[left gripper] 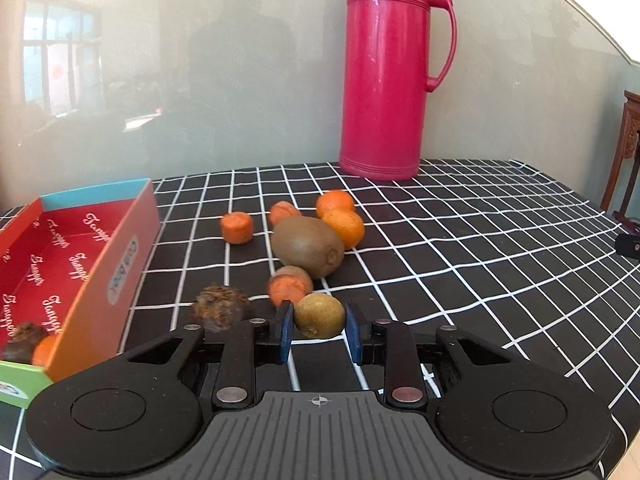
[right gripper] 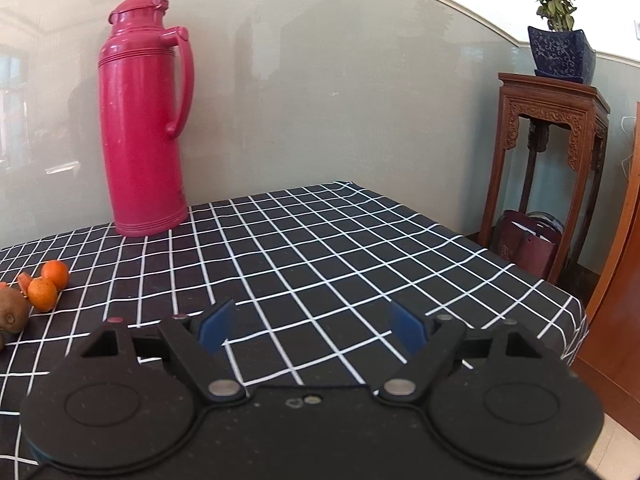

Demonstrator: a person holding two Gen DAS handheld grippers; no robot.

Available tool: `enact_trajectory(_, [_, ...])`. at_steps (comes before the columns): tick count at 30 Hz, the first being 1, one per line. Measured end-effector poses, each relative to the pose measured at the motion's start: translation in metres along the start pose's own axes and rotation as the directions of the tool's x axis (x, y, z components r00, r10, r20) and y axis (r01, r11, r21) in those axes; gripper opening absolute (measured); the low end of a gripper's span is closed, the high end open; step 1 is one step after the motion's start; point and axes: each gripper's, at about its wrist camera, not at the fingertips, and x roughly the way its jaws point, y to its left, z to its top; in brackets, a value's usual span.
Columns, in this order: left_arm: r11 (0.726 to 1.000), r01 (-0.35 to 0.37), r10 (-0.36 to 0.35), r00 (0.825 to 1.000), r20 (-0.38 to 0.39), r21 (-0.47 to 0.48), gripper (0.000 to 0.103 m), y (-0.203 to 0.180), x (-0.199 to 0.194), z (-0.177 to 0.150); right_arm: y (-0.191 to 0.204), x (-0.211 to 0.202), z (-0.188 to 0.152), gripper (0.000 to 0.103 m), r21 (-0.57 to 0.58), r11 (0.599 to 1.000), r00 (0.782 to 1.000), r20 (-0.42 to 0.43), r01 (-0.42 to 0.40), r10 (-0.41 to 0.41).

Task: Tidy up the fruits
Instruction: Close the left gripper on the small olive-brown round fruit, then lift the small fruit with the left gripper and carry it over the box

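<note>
In the left wrist view, my left gripper (left gripper: 319,326) has its blue pads on either side of a small greenish-brown round fruit (left gripper: 319,315) on the checked cloth; whether the pads touch it is unclear. Beyond it lie a carrot piece (left gripper: 290,286), a large kiwi (left gripper: 308,246), two tangerines (left gripper: 343,220), two more carrot pieces (left gripper: 237,227) and a dark rough fruit (left gripper: 219,307). A red box (left gripper: 60,264) at left holds a dark fruit and a tangerine (left gripper: 44,350). My right gripper (right gripper: 312,326) is open and empty over bare cloth; tangerines (right gripper: 48,284) and the kiwi (right gripper: 12,312) lie far left.
A tall pink thermos (left gripper: 386,76) stands at the back of the table by the wall; it also shows in the right wrist view (right gripper: 144,120). A carved wooden stand (right gripper: 548,168) with a potted plant (right gripper: 558,48) stands right of the table edge (right gripper: 560,308).
</note>
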Motion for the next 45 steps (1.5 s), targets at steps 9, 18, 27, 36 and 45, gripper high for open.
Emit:
enact_trajectory(9, [0.998,-0.049,0.05,0.997,0.051,-0.036,0.028,0.036,-0.02,0.002,0.036,-0.001,0.004,0.083,-0.021,0.998,0.998,-0.002,-0.055,0.055])
enact_trajectory(18, [0.987,-0.14,0.147,0.986,0.082,-0.083,0.028,0.086,-0.036,0.001,0.079,-0.004,0.005,0.083,-0.054,0.99,0.992,-0.001,-0.129,0.13])
enact_trajectory(27, [0.979,-0.146,0.161,0.981,0.105,-0.139,0.028,0.126,-0.051,-0.004,0.116,-0.01,0.003,0.083,-0.091,0.979,0.983,-0.003,-0.184,0.185])
enact_trajectory(36, [0.947,-0.238,0.26,0.962,0.079,-0.217,0.028,0.172,-0.05,-0.006,0.145,-0.012,-0.002,0.083,-0.132,0.966,0.975,-0.018,-0.221,0.221])
enact_trajectory(45, [0.904,-0.319,0.338,0.941,0.02,-0.286,0.028,0.214,-0.04,-0.011,0.152,-0.013,-0.003,0.084,-0.135,0.962,0.972,-0.019,-0.236,0.236])
